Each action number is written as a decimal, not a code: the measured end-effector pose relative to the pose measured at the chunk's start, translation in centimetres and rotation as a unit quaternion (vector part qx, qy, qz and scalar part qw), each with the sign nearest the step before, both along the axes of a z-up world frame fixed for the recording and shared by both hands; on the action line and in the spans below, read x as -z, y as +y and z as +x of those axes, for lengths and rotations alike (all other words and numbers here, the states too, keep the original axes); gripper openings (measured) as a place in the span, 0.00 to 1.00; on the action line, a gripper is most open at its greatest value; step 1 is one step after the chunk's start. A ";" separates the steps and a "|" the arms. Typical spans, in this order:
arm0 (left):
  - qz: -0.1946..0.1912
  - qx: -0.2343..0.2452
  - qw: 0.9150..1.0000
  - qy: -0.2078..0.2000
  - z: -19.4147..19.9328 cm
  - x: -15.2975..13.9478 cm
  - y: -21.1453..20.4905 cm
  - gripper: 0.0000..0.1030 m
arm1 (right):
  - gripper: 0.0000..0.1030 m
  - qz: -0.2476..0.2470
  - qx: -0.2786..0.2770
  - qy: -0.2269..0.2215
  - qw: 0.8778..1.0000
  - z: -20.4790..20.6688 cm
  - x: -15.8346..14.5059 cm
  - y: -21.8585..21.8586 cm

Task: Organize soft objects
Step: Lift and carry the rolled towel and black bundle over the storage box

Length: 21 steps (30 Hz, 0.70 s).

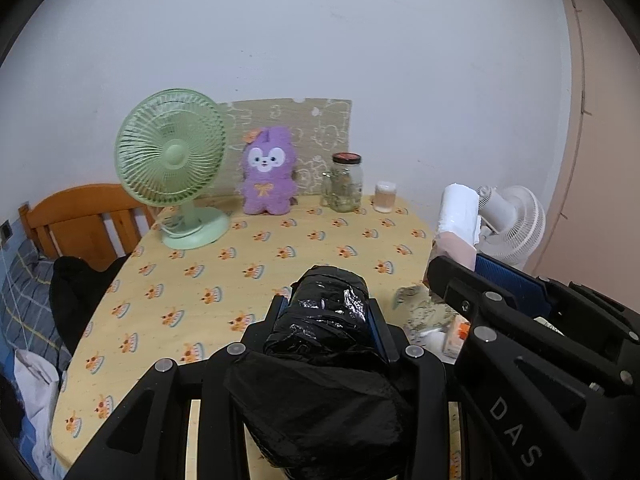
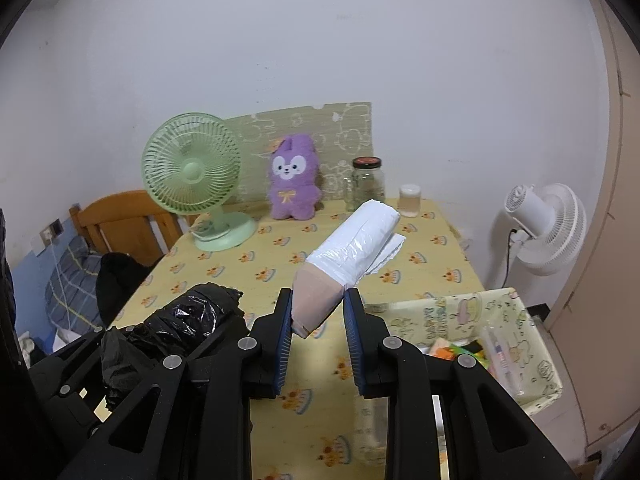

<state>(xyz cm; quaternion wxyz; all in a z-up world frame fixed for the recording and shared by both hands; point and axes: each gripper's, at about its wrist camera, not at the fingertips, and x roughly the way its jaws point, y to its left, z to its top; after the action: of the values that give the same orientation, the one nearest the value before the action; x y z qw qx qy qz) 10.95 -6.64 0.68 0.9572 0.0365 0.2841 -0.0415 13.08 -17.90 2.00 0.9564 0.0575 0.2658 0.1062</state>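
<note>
Your left gripper [image 1: 330, 320] clamped on a black bag roll [image 1: 328, 308] above the table [image 1: 260, 272], your right gripper [image 2: 318, 320] pinching a white bag roll [image 2: 356, 244] just beside it, fabric bin [image 2: 540, 360] at far right.

A green desk fan [image 1: 170, 160] stands at the table's [image 1: 320, 248] back left; right of it sit a purple plush rabbit [image 1: 267, 172], a lidded glass jar [image 1: 343, 184] and a small plastic cup [image 1: 385, 197]. A fabric storage bin [image 2: 492, 304] sits at the table's front right, a white pedestal fan [image 2: 548, 228] beyond it.
</note>
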 end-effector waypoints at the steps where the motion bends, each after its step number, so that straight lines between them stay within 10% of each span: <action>1: 0.001 0.002 1.000 0.001 0.1 0.1 -0.4 0.37 | 0.27 0.000 0.002 0.001 1.000 0.1 0.1 -0.3; 21: -0.001 0.049 0.999 0.019 2.3 2.4 -7.3 0.38 | 0.27 0.002 0.045 0.009 0.999 1.3 2.3 -7.4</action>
<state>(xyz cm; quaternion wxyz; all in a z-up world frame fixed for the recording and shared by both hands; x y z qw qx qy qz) 13.21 -13.95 -1.72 0.9485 0.0489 0.2999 -0.0889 14.42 -25.27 -0.30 0.9576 0.0723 0.2718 0.0628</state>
